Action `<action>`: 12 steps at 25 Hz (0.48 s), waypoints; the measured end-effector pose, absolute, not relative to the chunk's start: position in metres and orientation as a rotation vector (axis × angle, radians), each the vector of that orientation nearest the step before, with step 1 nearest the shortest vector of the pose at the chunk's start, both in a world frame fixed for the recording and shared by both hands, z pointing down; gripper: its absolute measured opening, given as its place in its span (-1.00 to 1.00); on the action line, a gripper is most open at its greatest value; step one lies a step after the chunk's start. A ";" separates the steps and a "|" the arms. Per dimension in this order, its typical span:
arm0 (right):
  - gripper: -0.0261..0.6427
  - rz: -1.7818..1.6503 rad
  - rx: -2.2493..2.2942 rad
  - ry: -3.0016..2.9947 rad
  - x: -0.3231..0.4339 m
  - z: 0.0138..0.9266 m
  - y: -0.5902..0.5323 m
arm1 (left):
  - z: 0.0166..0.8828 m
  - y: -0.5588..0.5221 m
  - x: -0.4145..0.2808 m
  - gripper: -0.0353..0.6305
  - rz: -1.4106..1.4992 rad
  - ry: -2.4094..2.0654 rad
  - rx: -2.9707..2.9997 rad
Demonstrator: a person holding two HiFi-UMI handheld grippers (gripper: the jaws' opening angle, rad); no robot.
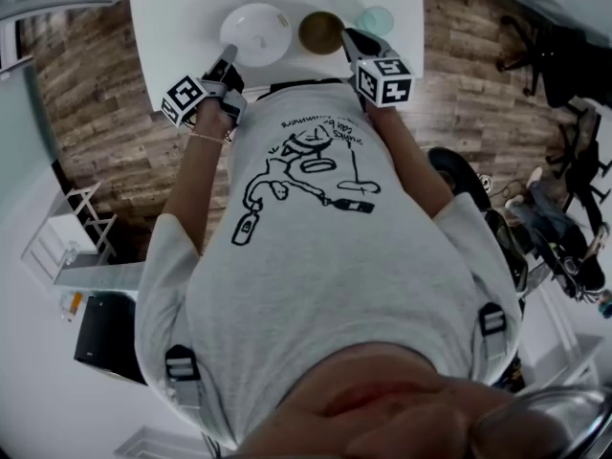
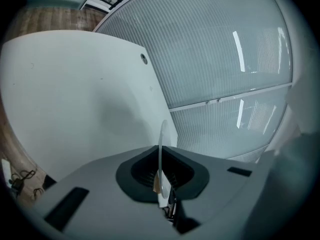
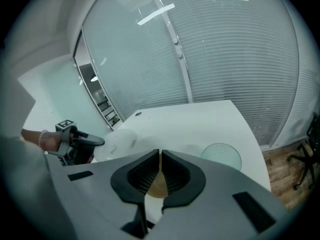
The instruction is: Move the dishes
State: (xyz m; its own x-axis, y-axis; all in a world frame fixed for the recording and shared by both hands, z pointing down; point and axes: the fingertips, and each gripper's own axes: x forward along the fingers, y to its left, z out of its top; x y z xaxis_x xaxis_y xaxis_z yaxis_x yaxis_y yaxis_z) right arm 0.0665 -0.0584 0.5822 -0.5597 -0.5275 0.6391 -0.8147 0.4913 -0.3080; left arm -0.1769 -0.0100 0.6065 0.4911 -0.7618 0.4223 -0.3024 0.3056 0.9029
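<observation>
Table (image 1: 182, 8): white, set over a wood floor (image 1: 96, 113), with a ribbed glass wall (image 2: 225, 59) behind it; the brown dish (image 1: 320, 32) near its front edge is the landmark for the lines below.
Left gripper (image 1: 228, 60): far left of the brown dish, beyond the white plate, reaching in from the near side; its jaws are clenched on that plate's rim, which stands edge-on between the pads in the left gripper view.
White plate (image 1: 256, 34): just left of the brown dish and larger than it, not touching it; whether it rests on the table cannot be told.
Brown dish: round, between the white plate and the green plate, its near right rim in the right gripper.
Right gripper (image 1: 352, 38): just right of the brown dish, jaws pinched tight on its thin rim, the dish showing below the pads in the right gripper view.
Green plate (image 1: 375, 19): clear glass, just right of the brown dish and a little farther back, flat on the table, free of both grippers.
</observation>
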 end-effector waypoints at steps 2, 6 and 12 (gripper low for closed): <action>-0.79 0.832 1.066 -2.324 0.059 0.575 -0.058 | 0.615 -0.009 -0.178 -0.86 -0.375 -1.084 1.277; -0.80 0.761 0.997 -2.390 0.048 0.561 -0.055 | 0.627 -0.009 -0.176 -0.86 -0.358 -1.094 1.272; -0.80 0.678 0.896 -2.490 0.031 0.536 -0.049 | 0.646 -0.010 -0.176 -0.86 -0.343 -1.107 1.261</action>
State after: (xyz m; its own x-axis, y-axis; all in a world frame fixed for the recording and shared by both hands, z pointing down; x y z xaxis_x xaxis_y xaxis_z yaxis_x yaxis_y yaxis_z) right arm 0.0307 -0.0492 0.5356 -0.7109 -0.4744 0.5192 -0.6722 0.6756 -0.3030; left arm -0.1762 -0.0096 0.6457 0.4772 -0.7415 0.4716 -0.3450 0.3355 0.8766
